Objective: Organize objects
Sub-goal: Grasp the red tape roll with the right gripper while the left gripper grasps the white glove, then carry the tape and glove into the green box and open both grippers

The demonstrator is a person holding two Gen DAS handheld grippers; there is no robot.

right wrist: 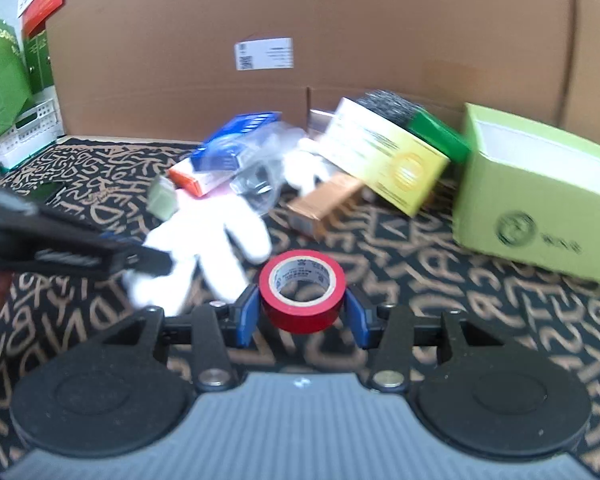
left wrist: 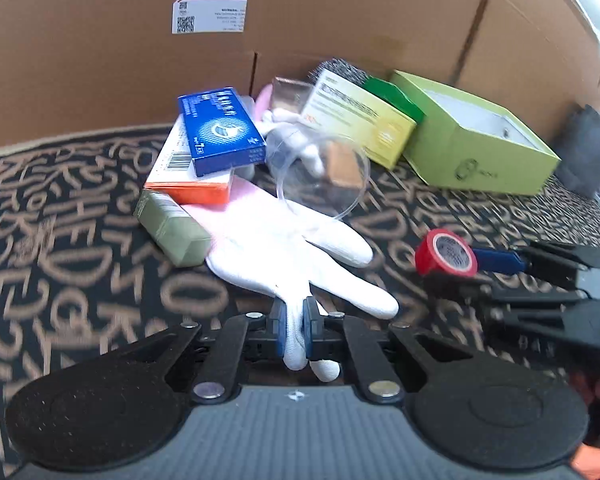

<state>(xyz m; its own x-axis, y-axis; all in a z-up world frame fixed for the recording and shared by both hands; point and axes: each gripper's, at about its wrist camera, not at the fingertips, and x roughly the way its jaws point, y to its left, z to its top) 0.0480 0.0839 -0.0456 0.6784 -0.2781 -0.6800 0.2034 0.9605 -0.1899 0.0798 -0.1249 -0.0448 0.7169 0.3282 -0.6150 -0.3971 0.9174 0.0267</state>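
Tape roll (right wrist: pixel 302 295) and white glove (left wrist: pixel 284 248), both beside the green box (right wrist: pixel 540 200).
My right tongs (right wrist: pixel 302 314) squeeze the light, stiff roll's sides; my left tongs (left wrist: pixel 294 330) pinch one limp glove finger.

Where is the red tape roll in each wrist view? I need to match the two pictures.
Left wrist view: red tape roll at right of centre, held at the tips of the right gripper, beyond the white glove.
Right wrist view: bottom centre, between the jaws, which press its sides.
Shared landmark: the lime-green open box, at right in both.
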